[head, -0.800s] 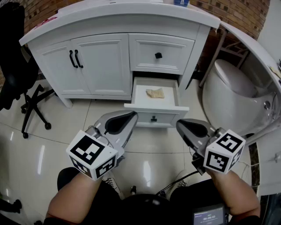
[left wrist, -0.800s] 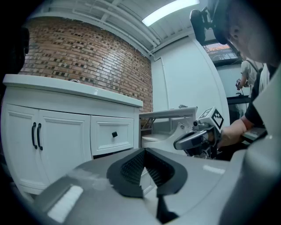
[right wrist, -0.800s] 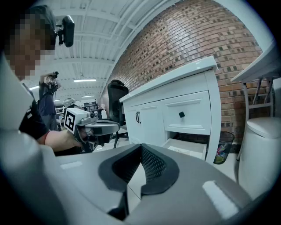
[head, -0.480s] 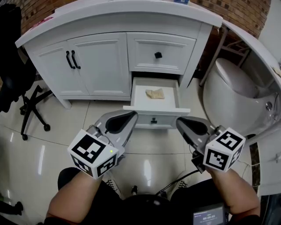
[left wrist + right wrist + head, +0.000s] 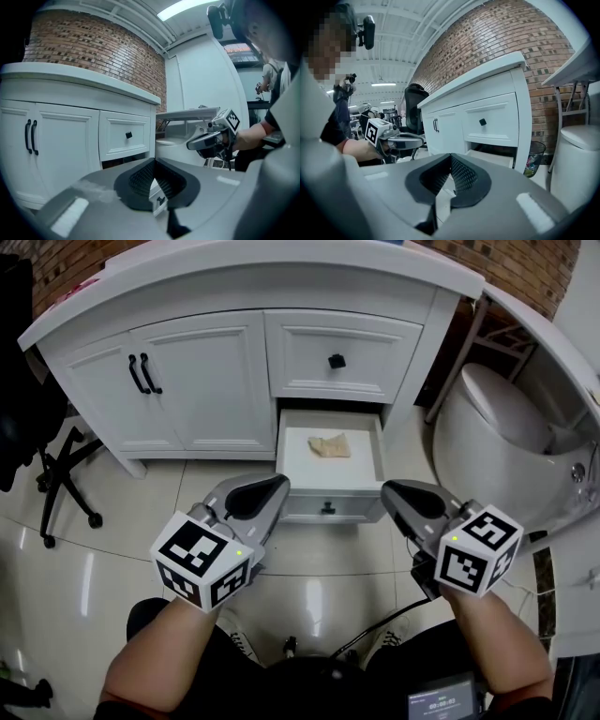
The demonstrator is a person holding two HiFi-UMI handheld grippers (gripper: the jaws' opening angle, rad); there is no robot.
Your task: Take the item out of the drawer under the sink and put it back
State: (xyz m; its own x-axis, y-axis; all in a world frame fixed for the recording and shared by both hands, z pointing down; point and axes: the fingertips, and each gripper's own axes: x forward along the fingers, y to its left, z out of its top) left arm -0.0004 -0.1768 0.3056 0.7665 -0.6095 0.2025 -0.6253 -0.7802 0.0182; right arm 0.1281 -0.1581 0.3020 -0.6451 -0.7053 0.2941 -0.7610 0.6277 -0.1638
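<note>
Both grippers have drawn closer to the drawer front since the earlier frame. The crumpled beige item (image 5: 330,445) lies inside the open drawer (image 5: 328,502), toward its back. The left gripper (image 5: 279,486) hovers at the drawer's left front corner and the right gripper (image 5: 386,488) at its right. Each has its jaws pressed together and holds nothing. The white vanity (image 5: 216,381) stands behind, with a toilet (image 5: 497,427) to its right.

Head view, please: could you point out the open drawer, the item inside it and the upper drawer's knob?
open drawer (image 5: 354,504), head view, front panel
item (image 5: 329,445), head view, its crumpled middle
upper knob (image 5: 336,361), head view, black face
</note>
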